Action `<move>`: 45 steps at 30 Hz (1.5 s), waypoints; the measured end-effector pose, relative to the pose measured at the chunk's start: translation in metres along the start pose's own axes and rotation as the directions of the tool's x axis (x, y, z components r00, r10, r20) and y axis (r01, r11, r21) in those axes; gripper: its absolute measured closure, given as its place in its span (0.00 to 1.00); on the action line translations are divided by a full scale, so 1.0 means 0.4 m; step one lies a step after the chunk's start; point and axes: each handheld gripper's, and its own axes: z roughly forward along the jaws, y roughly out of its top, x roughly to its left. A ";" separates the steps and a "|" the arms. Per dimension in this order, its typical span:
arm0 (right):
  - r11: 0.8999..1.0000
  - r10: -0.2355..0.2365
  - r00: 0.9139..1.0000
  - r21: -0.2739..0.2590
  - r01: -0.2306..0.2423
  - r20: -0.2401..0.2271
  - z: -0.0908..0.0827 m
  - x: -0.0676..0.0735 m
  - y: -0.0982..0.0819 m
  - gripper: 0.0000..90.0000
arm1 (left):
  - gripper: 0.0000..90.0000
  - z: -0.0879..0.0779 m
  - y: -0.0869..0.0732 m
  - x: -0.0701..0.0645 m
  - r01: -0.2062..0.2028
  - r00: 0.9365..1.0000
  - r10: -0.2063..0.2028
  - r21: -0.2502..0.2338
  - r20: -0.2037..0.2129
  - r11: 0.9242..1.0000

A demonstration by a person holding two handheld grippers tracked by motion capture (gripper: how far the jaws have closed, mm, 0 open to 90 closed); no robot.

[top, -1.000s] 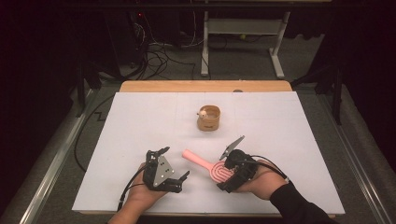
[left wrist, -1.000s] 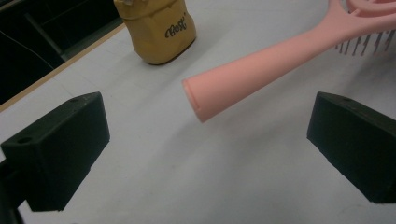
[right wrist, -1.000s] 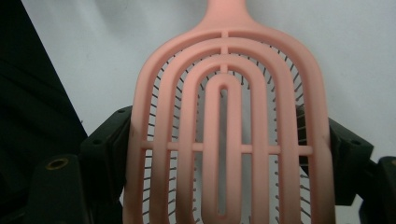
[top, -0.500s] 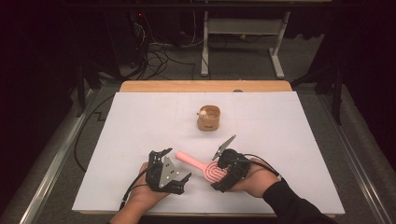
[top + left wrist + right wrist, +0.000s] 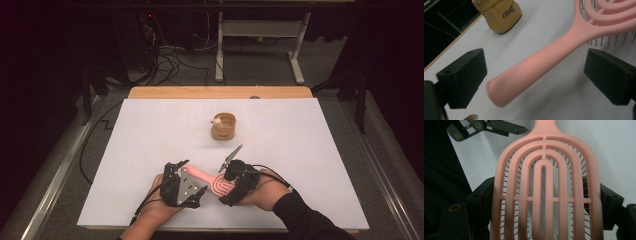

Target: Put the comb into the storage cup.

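While R gripper (image 5: 544,202) clamps pink brush (image 5: 544,182), tan tub (image 5: 497,13) reads approx. "Best".

pink plastic hairbrush (image 5: 541,62): smooth, a little shiny plastic, with thin bristles that look like wire
black gripper jaws: matt, hard, look like plastic
small tan cup (image 5: 223,126): looks like smooth wood
white table cover (image 5: 150,135): flat, matt, like paper
table edge (image 5: 220,92): light, bare wood

left gripper (image 5: 176,168): fingers wide apart, just closing slightly | right gripper (image 5: 220,186): fingers clamped, palm-up hand low
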 end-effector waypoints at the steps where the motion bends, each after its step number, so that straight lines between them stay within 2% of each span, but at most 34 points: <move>1: 1.000 0.002 1.000 0.000 -0.002 -0.002 0.001 0.003 0.003 0.23 | 0.06 0.000 0.001 -0.002 -0.007 1.000 0.007 0.004 0.000 1.000; 4: 1.000 -0.001 1.000 0.001 0.001 -0.003 0.003 0.008 0.011 0.23 | 0.06 0.003 0.003 -0.008 -0.029 1.000 0.029 0.015 0.006 0.999; 8: 1.000 -0.015 1.000 0.010 0.015 -0.003 0.004 0.014 0.022 0.23 | 0.12 0.004 0.004 -0.016 -0.055 0.998 0.055 0.018 -0.003 0.998; 11: 1.000 -0.013 1.000 0.014 0.013 -0.002 0.004 0.018 0.027 0.23 | 0.17 0.007 0.002 -0.017 -0.067 0.998 0.067 0.027 0.005 0.997; 15: 1.000 -0.017 1.000 0.026 0.017 -0.005 0.006 0.020 0.029 0.23 | 0.27 0.007 0.001 -0.020 -0.084 0.996 0.084 0.018 0.003 0.996; 21: 0.999 -0.010 1.000 0.035 0.011 -0.003 0.012 0.016 0.032 0.23 | 0.42 0.007 0.004 -0.032 -0.146 0.989 0.146 0.023 -0.016 0.989; 26: 0.999 0.007 1.000 0.034 -0.007 -0.002 0.012 0.012 0.032 0.23 | 0.47 0.008 0.011 -0.041 -0.162 0.986 0.163 0.030 -0.038 0.986; 32: 0.999 0.010 1.000 0.030 -0.010 -0.003 0.006 0.011 0.030 0.23 | 0.48 0.010 0.017 -0.041 -0.159 0.987 0.160 0.034 -0.029 0.987; 33: 1.000 0.011 1.000 0.028 -0.011 -0.002 0.006 0.011 0.030 0.23 | 0.53 0.010 0.016 -0.044 -0.175 0.984 0.177 0.035 -0.034 0.984; 37: 0.999 0.011 1.000 0.038 -0.011 -0.001 0.008 0.013 0.035 0.23 | 0.57 0.016 0.017 -0.057 -0.212 0.975 0.215 0.049 -0.059 0.976; 42: 0.999 0.001 1.000 0.049 -0.001 0.001 0.011 0.021 0.043 0.23 | 0.58 0.023 0.019 -0.066 -0.260 0.960 0.266 0.079 -0.085 0.962; 45: 0.999 -0.012 1.000 0.053 0.012 0.002 0.012 0.029 0.049 0.23 | 0.58 0.026 0.018 -0.067 -0.269 0.956 0.277 0.083 -0.096 0.959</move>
